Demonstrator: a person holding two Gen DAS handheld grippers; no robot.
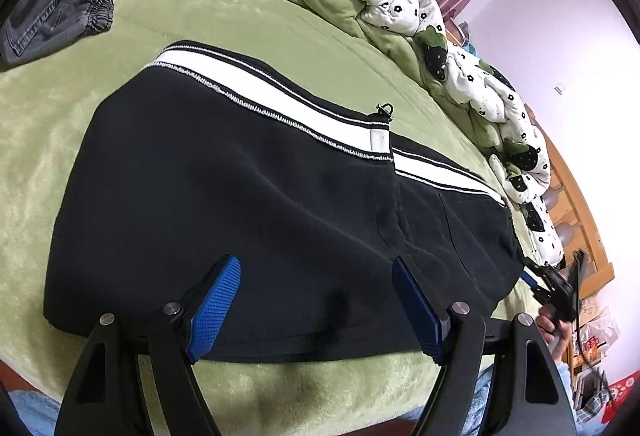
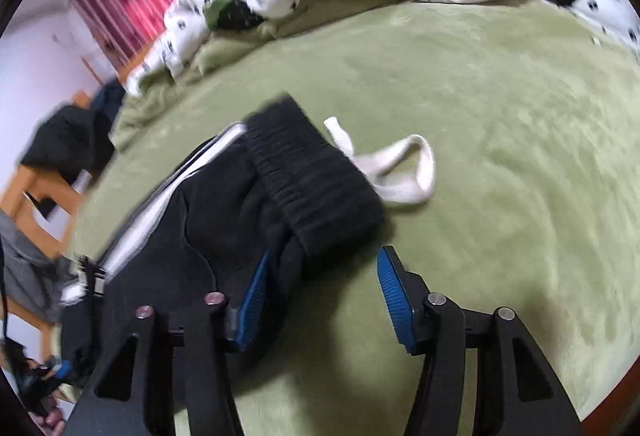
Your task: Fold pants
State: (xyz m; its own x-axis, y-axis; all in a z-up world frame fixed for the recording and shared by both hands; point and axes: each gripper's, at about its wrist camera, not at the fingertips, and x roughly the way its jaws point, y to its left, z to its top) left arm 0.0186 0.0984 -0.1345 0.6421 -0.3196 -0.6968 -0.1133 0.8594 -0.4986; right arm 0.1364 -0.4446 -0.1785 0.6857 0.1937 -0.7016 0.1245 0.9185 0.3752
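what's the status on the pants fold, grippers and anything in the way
Left gripper open, over the hem edge. Right gripper open at the waistband, nothing gripped. Black pants flat on green blanket. White drawstring loose beside waistband; quilt well clear.

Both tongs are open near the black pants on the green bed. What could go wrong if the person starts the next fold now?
1. The white drawstring lies loose beyond the ribbed black waistband; it may stick out of the fold.
2. The right tongs straddle thick, bunched fabric, so they might grab uneven layers.
3. The left tongs hover over the black pants with white side stripe; the fluffy green blanket could be pinched too.
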